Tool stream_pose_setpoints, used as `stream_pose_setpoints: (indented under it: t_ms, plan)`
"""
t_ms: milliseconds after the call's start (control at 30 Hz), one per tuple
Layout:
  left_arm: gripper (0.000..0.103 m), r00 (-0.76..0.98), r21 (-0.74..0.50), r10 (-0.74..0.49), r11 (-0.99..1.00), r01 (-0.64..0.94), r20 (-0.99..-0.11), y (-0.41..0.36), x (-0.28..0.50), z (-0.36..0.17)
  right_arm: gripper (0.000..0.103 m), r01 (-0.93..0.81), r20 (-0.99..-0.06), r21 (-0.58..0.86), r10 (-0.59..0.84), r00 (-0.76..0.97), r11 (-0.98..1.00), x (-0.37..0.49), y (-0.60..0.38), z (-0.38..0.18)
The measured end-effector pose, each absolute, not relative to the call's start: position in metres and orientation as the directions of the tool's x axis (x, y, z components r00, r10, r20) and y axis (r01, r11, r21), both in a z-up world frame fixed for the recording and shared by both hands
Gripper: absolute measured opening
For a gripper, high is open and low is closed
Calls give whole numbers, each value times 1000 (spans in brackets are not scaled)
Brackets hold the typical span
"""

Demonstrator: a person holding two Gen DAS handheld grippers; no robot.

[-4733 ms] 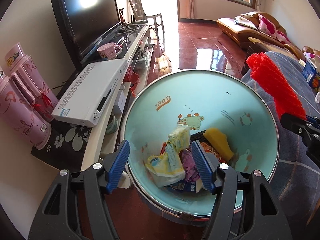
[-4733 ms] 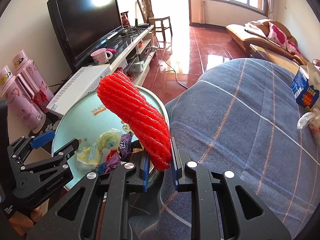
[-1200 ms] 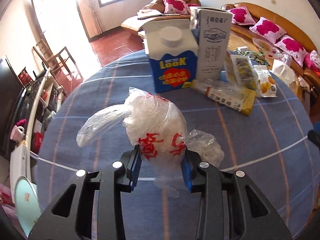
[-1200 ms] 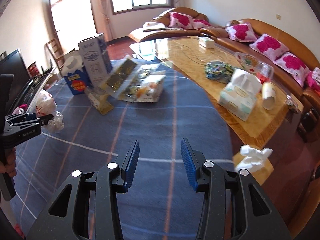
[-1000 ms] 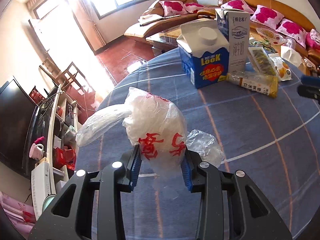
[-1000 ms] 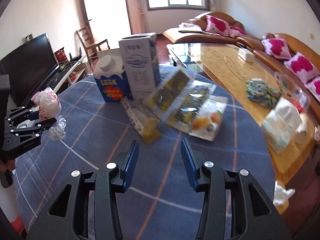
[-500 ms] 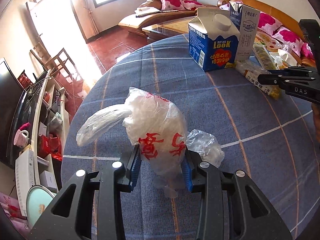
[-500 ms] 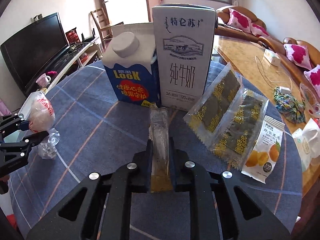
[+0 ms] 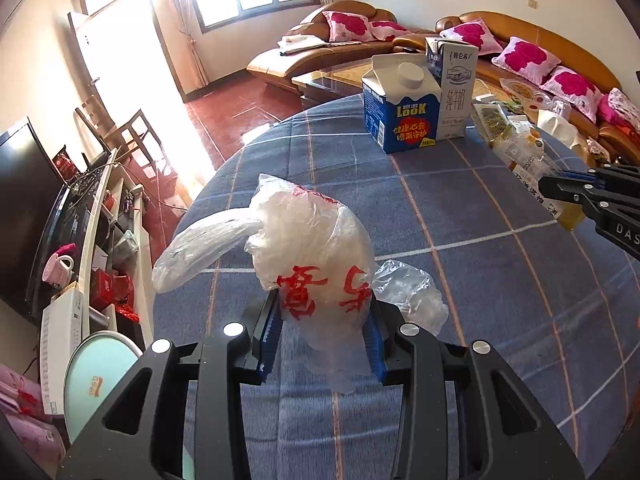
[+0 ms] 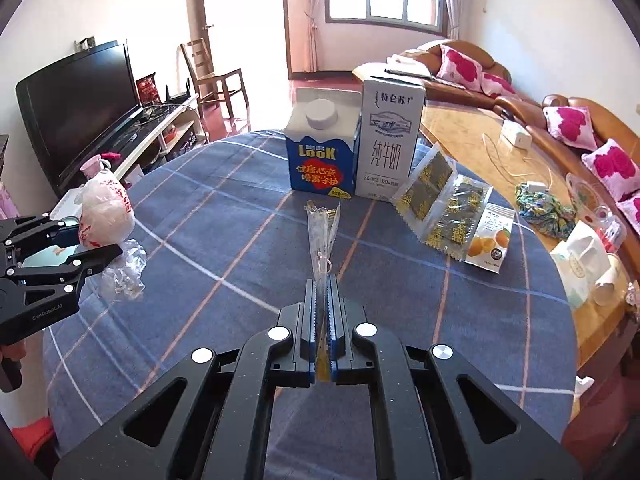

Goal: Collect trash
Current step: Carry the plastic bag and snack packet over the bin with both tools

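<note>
Left wrist: left gripper clamps a plastic bag; right gripper pinches a clear wrapper.

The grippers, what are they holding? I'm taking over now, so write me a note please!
Left gripper: shut on a crumpled clear plastic bag with red writing, held up over the blue checked tablecloth.
Right gripper: shut on a long clear plastic wrapper.
Pale green trash bin: on the floor beside the table, on the left gripper's side.
Done: both pieces picked up.
Left: drop both in the bin. The blue LOOK carton, white milk carton and snack packets remain on the table.
</note>
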State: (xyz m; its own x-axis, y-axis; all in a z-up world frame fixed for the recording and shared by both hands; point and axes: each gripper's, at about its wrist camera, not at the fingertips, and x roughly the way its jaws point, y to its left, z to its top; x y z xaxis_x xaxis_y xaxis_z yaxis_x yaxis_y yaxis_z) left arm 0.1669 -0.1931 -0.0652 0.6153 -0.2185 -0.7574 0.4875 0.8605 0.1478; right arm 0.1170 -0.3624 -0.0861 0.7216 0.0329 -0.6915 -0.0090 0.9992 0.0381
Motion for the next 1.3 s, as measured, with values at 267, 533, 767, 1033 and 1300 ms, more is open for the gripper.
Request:
stream_pose_setpoints:
  t_ms: [267, 533, 767, 1033, 1300]
  plan:
    - [36, 631, 143, -198, 883, 447, -751, -162, 128, -63, 6, -13, -672, 48, 42, 739, 999, 84, -331, -83]
    - [36, 654, 129, -181, 909, 396, -735, -137, 103, -65, 6, -35, -667, 80, 80, 741, 996, 65, -298, -88]
    - [36, 650, 108, -192, 914, 392, -735, -130, 90, -68, 6, -28, -659, 121, 101, 745, 992, 49, -283, -92]
    - [36, 654, 111, -195, 911, 396, -731, -126, 74, -69, 6, -24, -657, 107, 89, 749, 994, 35, -270, -95]
    - [36, 665, 138, -185, 906, 401, -723, -115, 58, -68, 6, -63, -656, 80, 100, 748, 995, 23, -251, -96]
